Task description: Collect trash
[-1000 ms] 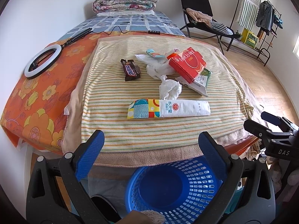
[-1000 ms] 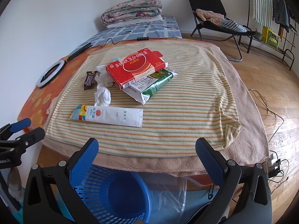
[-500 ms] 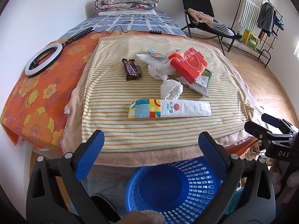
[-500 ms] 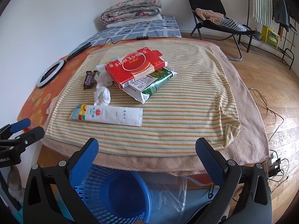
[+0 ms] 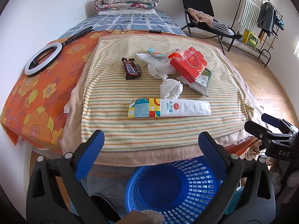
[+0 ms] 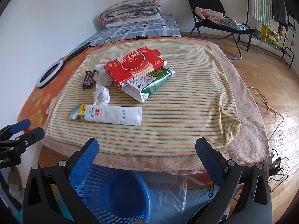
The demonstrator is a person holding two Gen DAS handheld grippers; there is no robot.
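Both my left gripper [image 5: 151, 143] and right gripper [image 6: 146, 150] hang released above the blue basket [image 5: 173, 188]. The trash sits on the striped surface [image 6: 186, 97]; the flat wipes packet [image 5: 169, 110] could slip from my pinch.

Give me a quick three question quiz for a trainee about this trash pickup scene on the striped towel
1. True or false: the round blue plastic basket already holds trash.
2. Which item lies nearest the bed's front edge? A) brown chocolate bar wrapper B) long white wet-wipe packet C) flat red cardboard box
3. Fill in: the red box rests partly on a green and white ____.

Key: 1 false, nothing shows in it. 2 B. 3 carton. Both the left gripper and right gripper are open and empty.
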